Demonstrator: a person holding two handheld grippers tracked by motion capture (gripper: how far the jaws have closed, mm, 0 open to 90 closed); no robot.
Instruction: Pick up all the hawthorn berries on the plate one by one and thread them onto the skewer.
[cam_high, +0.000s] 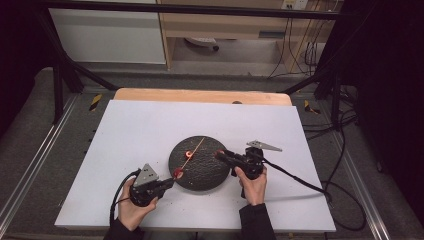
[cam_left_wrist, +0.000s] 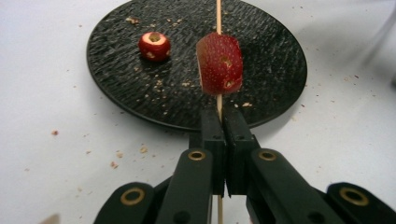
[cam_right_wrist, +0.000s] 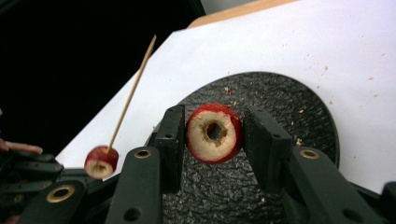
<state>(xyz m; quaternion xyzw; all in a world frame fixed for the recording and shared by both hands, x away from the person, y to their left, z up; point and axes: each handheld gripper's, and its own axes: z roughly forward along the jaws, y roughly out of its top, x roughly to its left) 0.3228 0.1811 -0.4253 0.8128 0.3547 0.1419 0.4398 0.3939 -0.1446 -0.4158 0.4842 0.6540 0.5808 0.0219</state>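
Round rough-textured black plate (cam_left_wrist: 280, 70), pale crumbs speckling it. Red cored fruit slices (cam_right_wrist: 214, 133), cream flesh. Thin pale wooden skewer (cam_left_wrist: 218, 14). Black plastic grippers (cam_left_wrist: 219, 126), brass-coloured rivets. White table sheet (cam_high: 140, 130), light wood edge.

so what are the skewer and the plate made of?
Skewer: looks like bamboo or wood, pale tan, thin, matte. Plate: black, rough rippled surface with a dull sheen; could be slate, stoneware or textured plastic, can't tell which.

Left claw (cam_high: 171, 181) and right claw (cam_high: 220, 155) flanking a black plate (cam_high: 200, 172)
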